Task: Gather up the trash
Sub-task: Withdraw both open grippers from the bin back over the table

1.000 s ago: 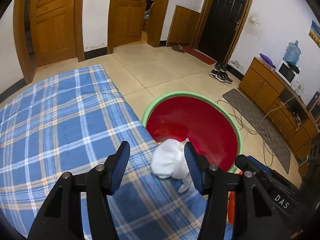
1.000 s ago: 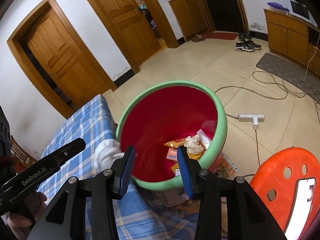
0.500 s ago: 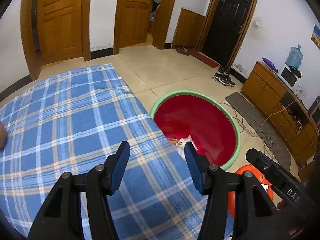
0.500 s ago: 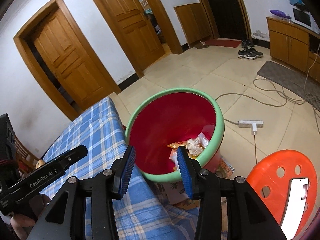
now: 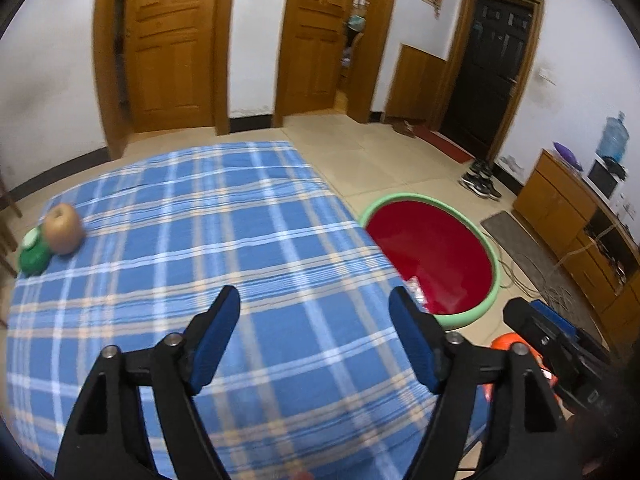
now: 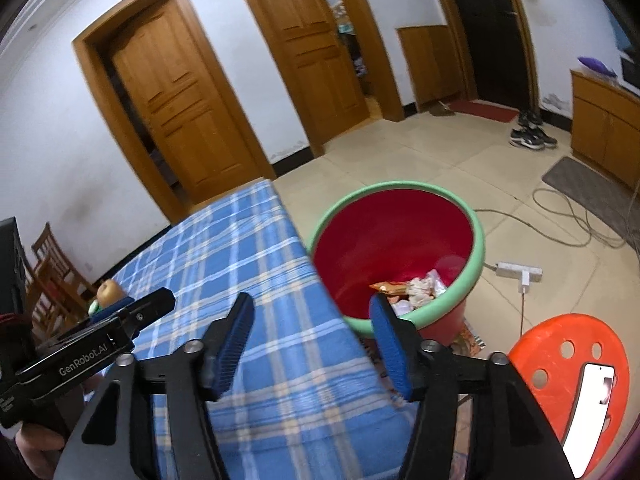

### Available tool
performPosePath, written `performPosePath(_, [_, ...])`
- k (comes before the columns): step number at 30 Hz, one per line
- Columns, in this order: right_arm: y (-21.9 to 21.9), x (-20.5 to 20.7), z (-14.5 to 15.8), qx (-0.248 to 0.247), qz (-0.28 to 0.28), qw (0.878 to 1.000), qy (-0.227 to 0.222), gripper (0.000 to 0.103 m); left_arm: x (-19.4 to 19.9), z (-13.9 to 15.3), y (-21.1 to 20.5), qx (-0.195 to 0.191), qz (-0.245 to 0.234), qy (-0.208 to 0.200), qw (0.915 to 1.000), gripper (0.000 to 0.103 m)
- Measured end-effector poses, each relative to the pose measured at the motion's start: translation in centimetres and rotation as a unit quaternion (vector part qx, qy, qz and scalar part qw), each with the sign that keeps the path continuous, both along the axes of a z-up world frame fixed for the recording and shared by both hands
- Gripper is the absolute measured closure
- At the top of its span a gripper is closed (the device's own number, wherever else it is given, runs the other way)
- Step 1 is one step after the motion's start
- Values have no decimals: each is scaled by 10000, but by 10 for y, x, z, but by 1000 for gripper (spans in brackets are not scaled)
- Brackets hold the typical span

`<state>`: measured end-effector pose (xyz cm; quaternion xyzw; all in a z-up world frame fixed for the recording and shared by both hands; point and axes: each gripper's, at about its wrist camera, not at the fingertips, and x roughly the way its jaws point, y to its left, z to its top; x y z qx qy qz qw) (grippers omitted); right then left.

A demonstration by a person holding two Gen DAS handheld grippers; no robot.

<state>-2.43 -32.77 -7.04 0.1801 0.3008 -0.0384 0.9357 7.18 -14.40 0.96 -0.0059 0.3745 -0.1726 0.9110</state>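
Right now the trash (image 6: 412, 290) you are collecting lies in the bottom of the red basin (image 6: 394, 240) with the green rim: crumpled white paper and an orange wrapper, bunched against the near wall. That basin stands on the tiled floor just beside the edge of the table, which is covered by a blue plaid cloth (image 5: 208, 248).

Your left gripper (image 5: 316, 320) hangs over the cloth with its jaws opening, and nothing lies between its blue pads. Your right gripper (image 6: 312, 332) is over the table's edge next to the basin; its jaws are opening too, again with nothing between them.

At the far left corner of the cloth sits a brown apple (image 5: 63, 227), touching a small green object with a white top (image 5: 34, 254); both are well apart from either gripper.

On the floor by the basin you have an orange plastic stool (image 6: 572, 372) with a phone (image 6: 588, 412) lying on its seat, and a white power strip (image 6: 520, 271) with its cable trailing across the tiles.
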Motion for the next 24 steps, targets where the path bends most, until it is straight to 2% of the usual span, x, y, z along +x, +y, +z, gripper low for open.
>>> performPosePath(5, [23, -9, 2, -227, 150, 9996, -84, 25, -15, -1, 28, 28, 356, -79, 9993, 26])
performPosePath(14, [56, -25, -9, -489, 366, 9980, -155, 23, -44, -6, 68, 176, 1018, -356, 9940, 24])
performPosePath(24, [74, -37, -17, -631, 489, 9964, -276, 23, -67, -12, 81, 297, 1215, -488, 9910, 24])
